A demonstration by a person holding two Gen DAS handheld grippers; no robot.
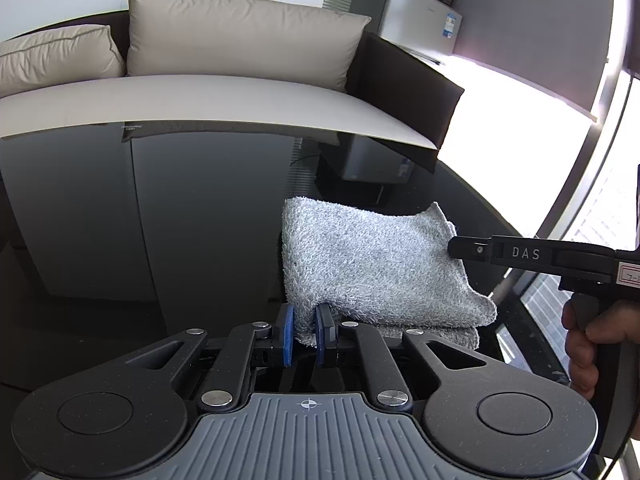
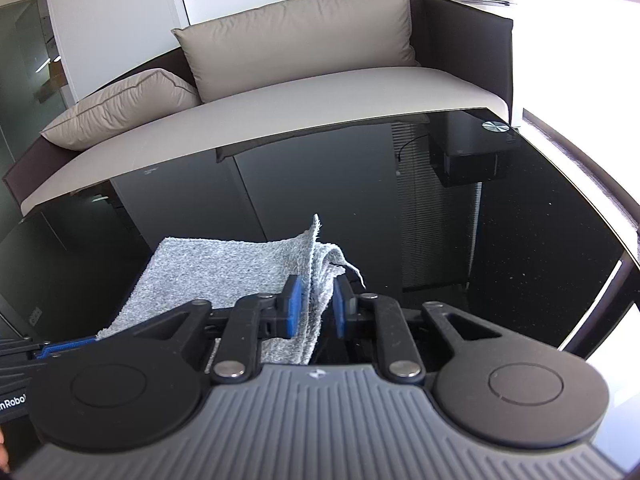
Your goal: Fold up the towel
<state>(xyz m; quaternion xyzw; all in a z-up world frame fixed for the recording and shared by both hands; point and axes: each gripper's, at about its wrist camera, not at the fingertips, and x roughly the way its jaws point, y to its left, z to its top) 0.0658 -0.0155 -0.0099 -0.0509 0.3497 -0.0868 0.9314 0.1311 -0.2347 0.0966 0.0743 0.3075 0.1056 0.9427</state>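
towel (image 1: 372, 272): grey, doubled, on black table (image 1: 160, 220). left gripper (image 1: 306, 334) pinches near corner; right gripper (image 2: 316, 306) clamps far-side layers, both lifting edges, likely to carry the next fold over.

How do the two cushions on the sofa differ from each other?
The larger cushion stands upright against the sofa back; the smaller cushion lies slumped low on the seat. The larger one sits nearer the middle of the seat, while the smaller one is pushed toward the sofa's left end. The larger one looks smooth and flat; the smaller one looks puffier and more creased. Both share the same beige-taupe fabric.
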